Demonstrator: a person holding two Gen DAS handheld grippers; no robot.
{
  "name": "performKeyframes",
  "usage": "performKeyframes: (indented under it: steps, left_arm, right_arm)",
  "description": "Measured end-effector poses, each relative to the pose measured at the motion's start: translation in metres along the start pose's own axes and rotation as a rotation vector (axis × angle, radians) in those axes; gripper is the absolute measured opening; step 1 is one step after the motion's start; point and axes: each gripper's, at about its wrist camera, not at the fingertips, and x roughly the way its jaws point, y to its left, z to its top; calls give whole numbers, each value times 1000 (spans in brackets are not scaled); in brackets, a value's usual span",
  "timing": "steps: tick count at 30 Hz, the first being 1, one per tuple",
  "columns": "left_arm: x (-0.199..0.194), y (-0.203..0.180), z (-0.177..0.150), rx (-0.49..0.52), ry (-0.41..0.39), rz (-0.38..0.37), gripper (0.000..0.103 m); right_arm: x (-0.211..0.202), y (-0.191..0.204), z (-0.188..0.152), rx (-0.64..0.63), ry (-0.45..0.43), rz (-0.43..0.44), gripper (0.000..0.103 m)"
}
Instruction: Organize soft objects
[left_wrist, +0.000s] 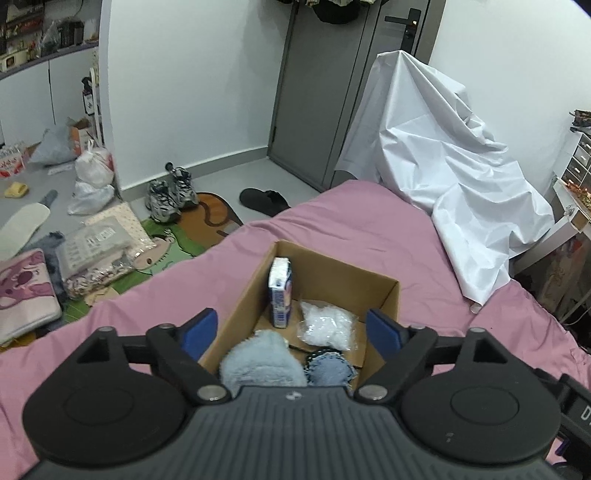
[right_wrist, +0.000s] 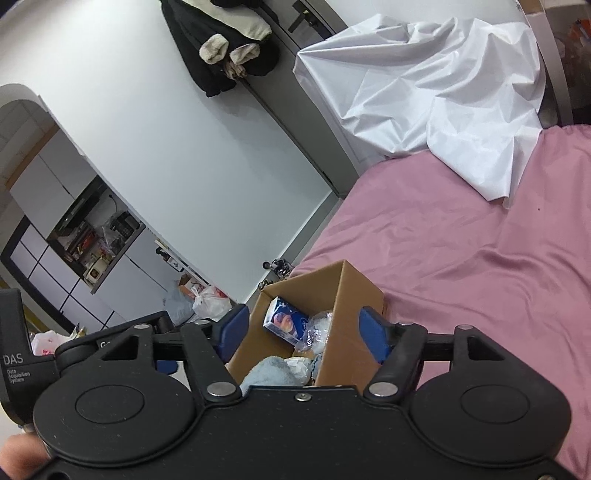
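Note:
An open cardboard box (left_wrist: 384, 291) sits on the pink bed (left_wrist: 369, 229). Inside it are a blue tissue pack (left_wrist: 280, 295) standing upright, a clear bag of white filling (left_wrist: 327, 326), a fluffy light-blue cloth (left_wrist: 258, 363) and a denim-blue round piece (left_wrist: 328, 369). My left gripper (left_wrist: 291, 330) is open and empty, held above the box's near side. In the right wrist view the box (right_wrist: 351, 314) shows the tissue pack (right_wrist: 286, 321) and the fluffy cloth (right_wrist: 269, 371). My right gripper (right_wrist: 303, 328) is open and empty above the box.
A white sheet (left_wrist: 443, 155) drapes over something at the bed's far right corner. The floor to the left holds sneakers (left_wrist: 171, 194), a black slipper (left_wrist: 264, 199), bags (left_wrist: 92, 173) and packaged items (left_wrist: 96, 251). A grey door (left_wrist: 317, 92) is behind.

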Motion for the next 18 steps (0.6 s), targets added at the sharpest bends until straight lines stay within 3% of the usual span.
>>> performKeyframes:
  steps: [4,11,18]
  left_arm:
    - [-11,3,1,27,3,-11,96]
    - [-32,11,3,40,28,-58,97]
    - [-60,13,3,83,14,-99,101]
  right_arm:
    - [-12,6,0,-22,-18,-28,81]
    - [-40,12,-3,-40,-50,-59,95]
    - [-57,26,-3,-66,-64,-81,100]
